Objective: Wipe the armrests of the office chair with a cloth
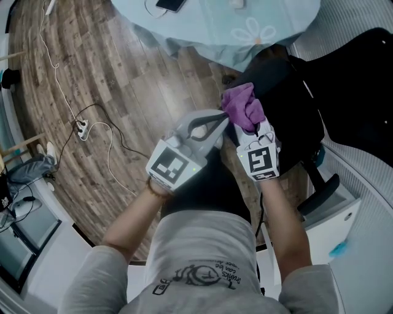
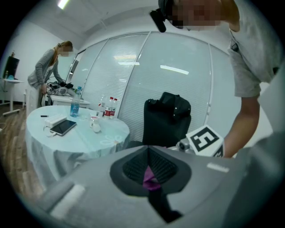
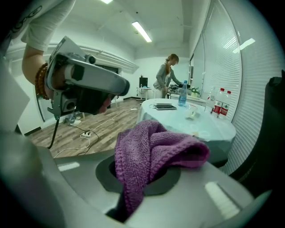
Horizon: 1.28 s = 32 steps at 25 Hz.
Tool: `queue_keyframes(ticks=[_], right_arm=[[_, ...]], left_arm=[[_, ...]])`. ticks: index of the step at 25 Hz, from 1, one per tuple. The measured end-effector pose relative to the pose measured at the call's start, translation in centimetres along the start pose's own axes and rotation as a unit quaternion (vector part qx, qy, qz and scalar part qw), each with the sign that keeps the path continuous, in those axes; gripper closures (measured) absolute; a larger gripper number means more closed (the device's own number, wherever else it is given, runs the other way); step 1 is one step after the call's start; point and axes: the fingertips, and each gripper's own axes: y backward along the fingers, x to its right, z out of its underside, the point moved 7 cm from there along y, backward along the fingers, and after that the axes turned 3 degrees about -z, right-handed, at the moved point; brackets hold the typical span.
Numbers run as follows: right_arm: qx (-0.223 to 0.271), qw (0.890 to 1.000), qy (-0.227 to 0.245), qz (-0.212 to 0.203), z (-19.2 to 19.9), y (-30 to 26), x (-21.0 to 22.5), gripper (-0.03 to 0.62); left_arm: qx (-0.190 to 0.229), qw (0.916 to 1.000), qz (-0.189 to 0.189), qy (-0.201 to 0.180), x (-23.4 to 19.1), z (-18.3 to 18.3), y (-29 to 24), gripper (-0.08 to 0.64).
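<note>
A purple knitted cloth (image 1: 242,105) bunches up above my right gripper (image 1: 252,127), which is shut on it. In the right gripper view the cloth (image 3: 151,149) spills out over the jaws of that gripper (image 3: 141,174). From the left, my left gripper (image 1: 222,120) reaches to the cloth's edge. Its jaws (image 2: 150,171) are closed, with a bit of purple cloth (image 2: 151,178) caught between the pads. The black office chair (image 1: 291,98) stands just beyond both grippers, its back (image 2: 167,116) upright. Neither gripper touches the chair. A black armrest (image 1: 322,183) shows on the chair's near right side.
A round table with a pale blue cover (image 1: 245,27) stands beyond the chair, with a phone (image 1: 171,5) and bottles (image 2: 109,107) on it. A power strip and cables (image 1: 83,127) lie on the wood floor. A white cabinet (image 1: 336,214) is at right. Another person (image 2: 49,67) bends over a far desk.
</note>
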Motion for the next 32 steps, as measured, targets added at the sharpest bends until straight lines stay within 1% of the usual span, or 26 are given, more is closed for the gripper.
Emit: queue_keyframes(ticks=[4, 7, 9, 14, 17, 21, 26, 27, 29, 31, 32], right_arm=[[-0.004, 1.000, 0.012, -0.012, 0.0, -0.1, -0.4, 0.565], [-0.009, 0.999, 0.030, -0.026, 0.0, -0.2, 0.4, 0.565], [-0.014, 0.999, 0.039, -0.026, 0.0, -0.2, 1.2, 0.565], [-0.027, 0.998, 0.050, -0.012, 0.3, -0.4, 4.3, 0.565], [-0.026, 0.999, 0.043, 0.000, 0.6, -0.3, 6.9, 0.565], [-0.034, 0.998, 0.037, 0.022, 1.1, -0.3, 11.0, 0.565], [-0.042, 0.998, 0.018, 0.052, 1.5, -0.5, 16.5, 0.565], [-0.047, 0.997, 0.022, 0.054, 1.6, -0.6, 17.2, 0.565], [-0.063, 0.996, 0.043, 0.054, 1.7, -0.7, 18.0, 0.565], [-0.073, 0.994, 0.064, 0.053, 1.5, -0.7, 18.3, 0.565], [-0.074, 0.994, 0.064, 0.055, 1.5, -0.7, 18.2, 0.565]], left_arm=[[-0.003, 1.0000, 0.002, 0.000, 0.0, 0.1, 0.0, 0.558], [-0.006, 1.0000, 0.005, 0.000, 0.1, 0.2, -0.1, 0.558], [-0.011, 0.9999, 0.008, -0.003, 0.2, 0.4, -0.1, 0.558], [-0.011, 0.9999, 0.007, 0.001, 0.2, 0.6, -0.1, 0.558], [-0.016, 0.9998, 0.009, -0.003, 0.2, 0.6, 0.1, 0.558], [-0.013, 0.9999, 0.007, -0.001, 0.2, 0.6, 0.0, 0.558], [-0.009, 0.9999, 0.007, 0.001, 0.1, 0.7, -0.1, 0.558], [-0.007, 0.9999, 0.007, 0.003, 0.1, 0.6, -0.1, 0.558], [-0.007, 1.0000, 0.006, 0.002, 0.1, 0.7, 0.0, 0.558], [-0.009, 0.9999, 0.006, 0.000, 0.1, 0.7, 0.1, 0.558], [-0.011, 0.9999, 0.006, -0.001, 0.1, 0.7, 0.1, 0.558]])
